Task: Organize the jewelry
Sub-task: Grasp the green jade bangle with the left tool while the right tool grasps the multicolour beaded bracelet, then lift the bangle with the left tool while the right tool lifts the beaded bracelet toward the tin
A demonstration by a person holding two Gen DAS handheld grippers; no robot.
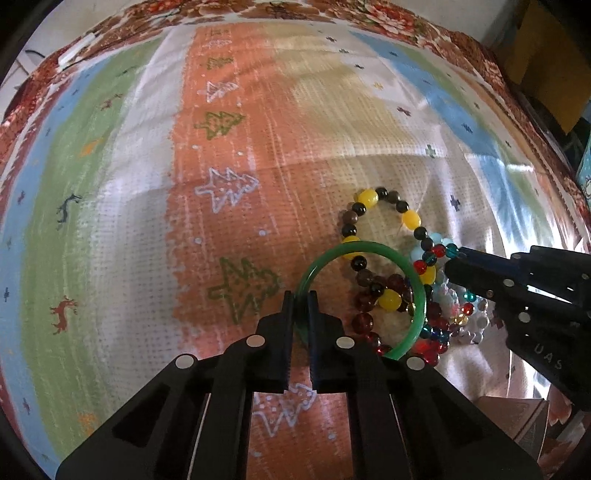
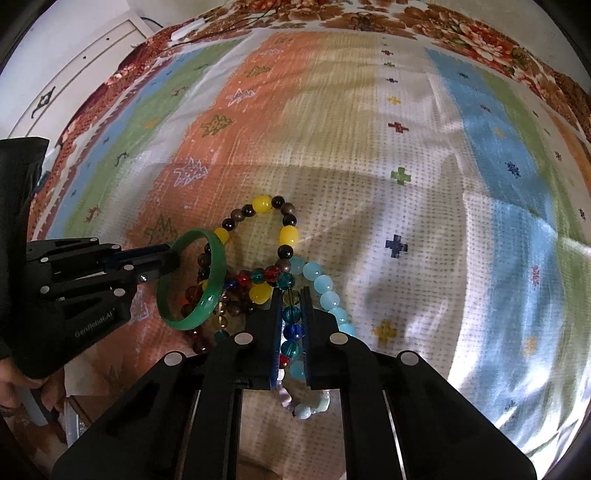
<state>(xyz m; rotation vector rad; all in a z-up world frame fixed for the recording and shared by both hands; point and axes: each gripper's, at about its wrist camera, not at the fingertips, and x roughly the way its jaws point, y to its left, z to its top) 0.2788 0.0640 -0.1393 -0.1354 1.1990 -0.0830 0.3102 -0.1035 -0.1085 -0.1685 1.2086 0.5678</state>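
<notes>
A pile of bracelets lies on a striped patterned cloth [image 1: 147,206]. My left gripper [image 1: 300,299] is shut on the rim of a green bangle [image 1: 369,248], which tilts up over the pile; the same green bangle [image 2: 212,291] and the left gripper [image 2: 173,258] show at the left of the right wrist view. My right gripper [image 2: 291,295] is shut on a strand of teal, blue and red glass beads [image 2: 290,332]. In the left wrist view the right gripper [image 1: 456,258] pinches the same glass beads [image 1: 432,256]. A yellow-and-brown bead bracelet [image 1: 369,197] [image 2: 286,232] and a light blue bead bracelet [image 2: 325,291] lie beside them.
The cloth [image 2: 424,184] covers a bed with a floral border [image 2: 461,26]. A dark red bead bracelet [image 1: 364,321] lies under the bangle. A white cabinet [image 2: 85,66] stands at the far left, and a person's hand [image 2: 14,373] holds the left gripper's body.
</notes>
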